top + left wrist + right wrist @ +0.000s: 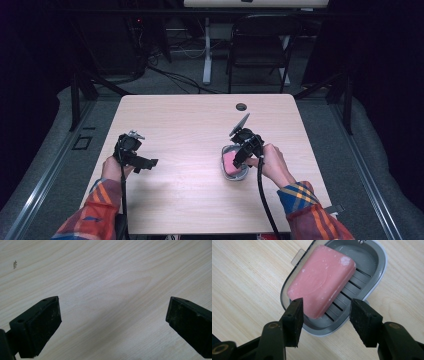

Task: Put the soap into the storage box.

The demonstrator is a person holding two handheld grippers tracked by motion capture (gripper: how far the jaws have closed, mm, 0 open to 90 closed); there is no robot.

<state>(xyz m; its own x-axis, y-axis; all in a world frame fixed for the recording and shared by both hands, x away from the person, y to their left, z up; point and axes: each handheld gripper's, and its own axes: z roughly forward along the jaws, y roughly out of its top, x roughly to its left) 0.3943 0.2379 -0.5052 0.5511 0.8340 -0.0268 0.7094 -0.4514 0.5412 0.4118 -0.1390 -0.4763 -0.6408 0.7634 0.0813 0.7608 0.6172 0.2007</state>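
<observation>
A pale wood tabletop carries a grey soap dish on its right half, set well in from the right and near edges. A pink soap bar lies slantwise in the dish, resting on the ribbed floor, with bare grey ribs showing along one side and a clear tab sticking out from the far rim. The right gripper hangs just over the dish's near end, its jaws partly apart and holding nothing; one jaw sits above the corner of the soap, the other above the ribs and rim. In the high view the right gripper tilts down over the dish, its cable trailing back toward the near edge. The left gripper is held over the left side of the tabletop, close to its left edge, well apart from the dish. Its jaws stand wide apart and empty over bare wood. A broad stretch of open tabletop lies between the two grippers and beyond them toward the far edge, where a small round grommet hole sits.
</observation>
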